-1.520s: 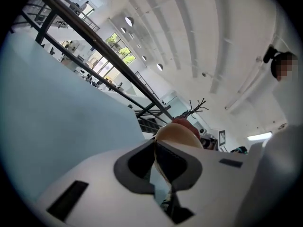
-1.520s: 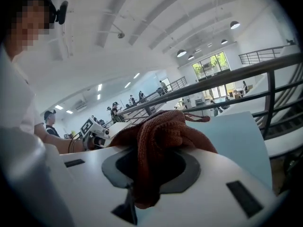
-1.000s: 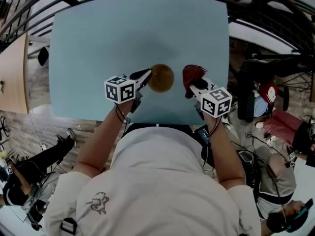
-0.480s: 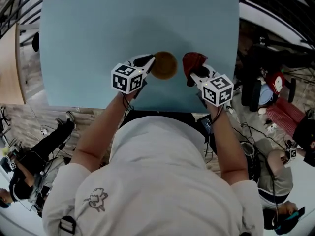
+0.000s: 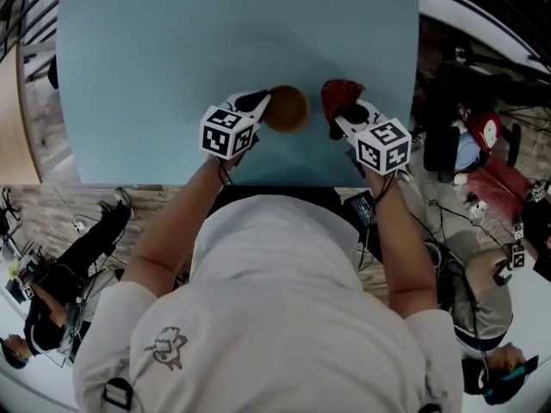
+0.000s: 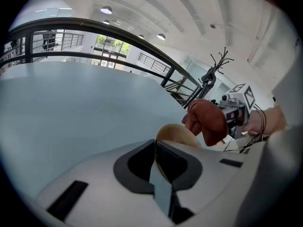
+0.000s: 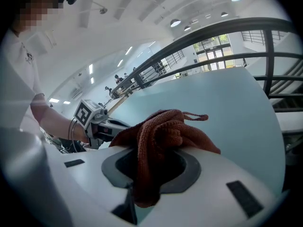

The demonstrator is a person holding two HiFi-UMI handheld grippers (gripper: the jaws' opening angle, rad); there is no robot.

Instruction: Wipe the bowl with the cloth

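Observation:
A small tan wooden bowl hangs over the light blue table, near its front edge. My left gripper is shut on the bowl's left rim; in the left gripper view the thin rim runs between the closed jaws of the left gripper. A rust-red cloth is bunched just right of the bowl, apart from it. My right gripper is shut on it. In the right gripper view the cloth spills over the jaws of the right gripper and hides the bowl.
The table's front edge runs just below both grippers, against the person's body. Bags, cables and seated people crowd the floor to the right. Another person is at the lower left. A dark railing curves beyond the table.
Both grippers have sunk closer to the tabletop, the left one rolling a little. The bowl and the cloth stay gripped and side by side.

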